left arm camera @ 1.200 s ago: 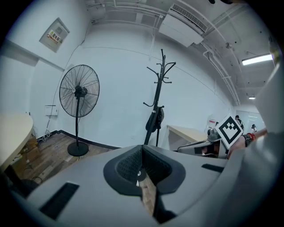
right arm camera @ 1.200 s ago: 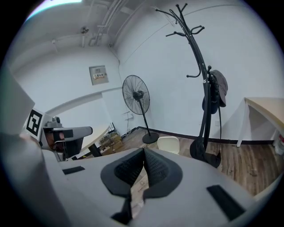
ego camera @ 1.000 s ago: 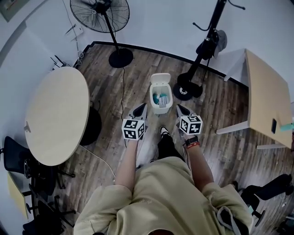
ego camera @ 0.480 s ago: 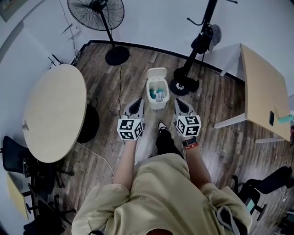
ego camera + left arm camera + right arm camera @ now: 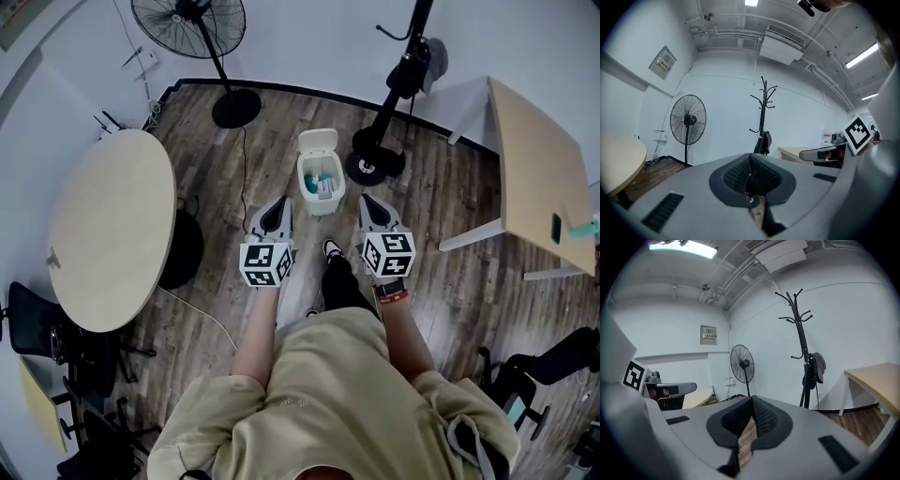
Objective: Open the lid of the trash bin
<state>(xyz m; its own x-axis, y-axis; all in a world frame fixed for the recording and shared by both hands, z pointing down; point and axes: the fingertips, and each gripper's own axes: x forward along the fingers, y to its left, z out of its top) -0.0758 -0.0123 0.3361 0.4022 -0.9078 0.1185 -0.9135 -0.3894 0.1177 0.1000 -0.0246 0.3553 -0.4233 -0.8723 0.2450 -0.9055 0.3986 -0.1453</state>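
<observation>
While I stand over it, trash bin sits on wood floor just ahead of my grippers, lid tipped back open. Left gripper pinched closed, empty; right gripper likewise. Wall plaque print too small to read.

Head view: steeply down over left gripper, right gripper.
Gripper views: level, forward.
Shared: fan, coat stand ahead.
</observation>
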